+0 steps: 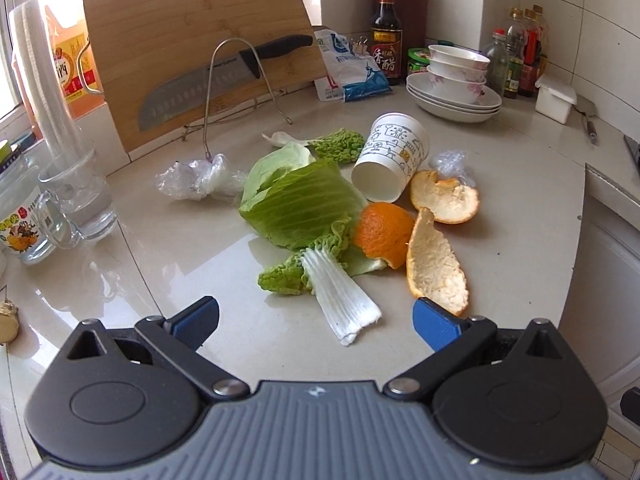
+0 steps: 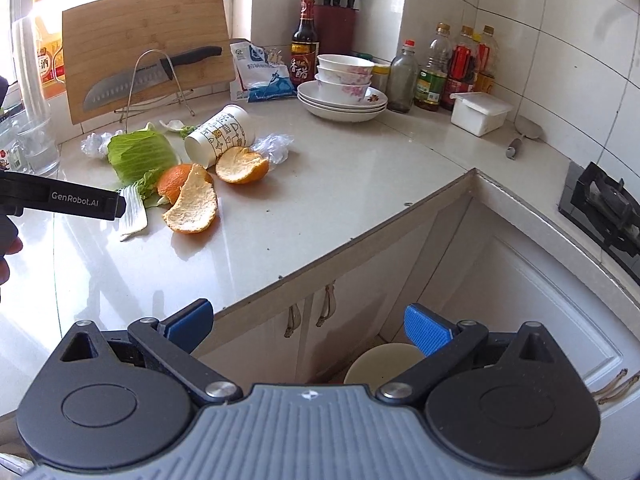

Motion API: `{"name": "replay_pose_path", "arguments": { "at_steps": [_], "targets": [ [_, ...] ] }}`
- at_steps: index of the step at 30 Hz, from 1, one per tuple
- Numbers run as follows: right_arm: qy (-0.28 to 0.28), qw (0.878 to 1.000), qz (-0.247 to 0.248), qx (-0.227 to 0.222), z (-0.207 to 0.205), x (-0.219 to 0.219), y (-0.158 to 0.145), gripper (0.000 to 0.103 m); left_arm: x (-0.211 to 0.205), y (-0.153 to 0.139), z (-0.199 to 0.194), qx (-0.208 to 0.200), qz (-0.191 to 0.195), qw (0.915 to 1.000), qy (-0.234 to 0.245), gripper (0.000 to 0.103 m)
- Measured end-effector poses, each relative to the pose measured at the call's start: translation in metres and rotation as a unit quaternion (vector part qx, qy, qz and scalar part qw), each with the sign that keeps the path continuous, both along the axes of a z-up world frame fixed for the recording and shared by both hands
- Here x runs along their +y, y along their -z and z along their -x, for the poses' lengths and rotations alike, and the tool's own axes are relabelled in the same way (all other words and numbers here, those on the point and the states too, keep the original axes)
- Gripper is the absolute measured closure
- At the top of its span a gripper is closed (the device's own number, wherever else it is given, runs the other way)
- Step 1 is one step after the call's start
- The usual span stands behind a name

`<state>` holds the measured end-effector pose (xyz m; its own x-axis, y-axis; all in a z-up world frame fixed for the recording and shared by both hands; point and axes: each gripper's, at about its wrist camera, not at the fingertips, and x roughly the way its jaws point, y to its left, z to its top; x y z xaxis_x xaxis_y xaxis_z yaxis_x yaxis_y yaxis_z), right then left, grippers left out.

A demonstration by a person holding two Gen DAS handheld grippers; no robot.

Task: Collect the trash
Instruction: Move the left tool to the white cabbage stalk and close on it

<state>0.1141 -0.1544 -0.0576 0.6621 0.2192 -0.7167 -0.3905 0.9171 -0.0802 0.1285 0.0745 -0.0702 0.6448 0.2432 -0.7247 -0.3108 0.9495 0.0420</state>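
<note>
Napa cabbage stalk (image 1: 340, 300) lies just ahead of the empty left gripper (image 1: 316, 320), jaws wide apart; orange peels (image 1: 436, 264) and paper cup (image 1: 390, 162) beyond. Right gripper (image 2: 310, 330) also gapes, empty.

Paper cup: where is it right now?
The paper cup lies on its side mid-counter in both views, between the cabbage leaf and an orange peel, in front of the stacked bowls.

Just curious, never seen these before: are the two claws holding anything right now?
Left claw: open, holding nothing, above the cabbage stalk.
Right claw: open, holding nothing, off the counter edge.
</note>
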Motion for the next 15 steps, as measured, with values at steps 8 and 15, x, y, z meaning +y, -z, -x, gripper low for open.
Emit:
{"name": "replay_pose_path", "arguments": {
  "at_steps": [8, 15],
  "targets": [
    [-0.04, 0.999, 0.011, 0.023, -0.045, 0.03, 0.01, 0.0, 0.008, 0.017, -0.032, 0.016, 0.028, 0.9994, -0.013, 0.007],
    [-0.119, 0.992, 0.011, 0.04, -0.071, 0.047, 0.023, 0.0, 0.001, 0.026, -0.045, 0.029, 0.04, 0.9971, -0.058, 0.019]
  ]
}}
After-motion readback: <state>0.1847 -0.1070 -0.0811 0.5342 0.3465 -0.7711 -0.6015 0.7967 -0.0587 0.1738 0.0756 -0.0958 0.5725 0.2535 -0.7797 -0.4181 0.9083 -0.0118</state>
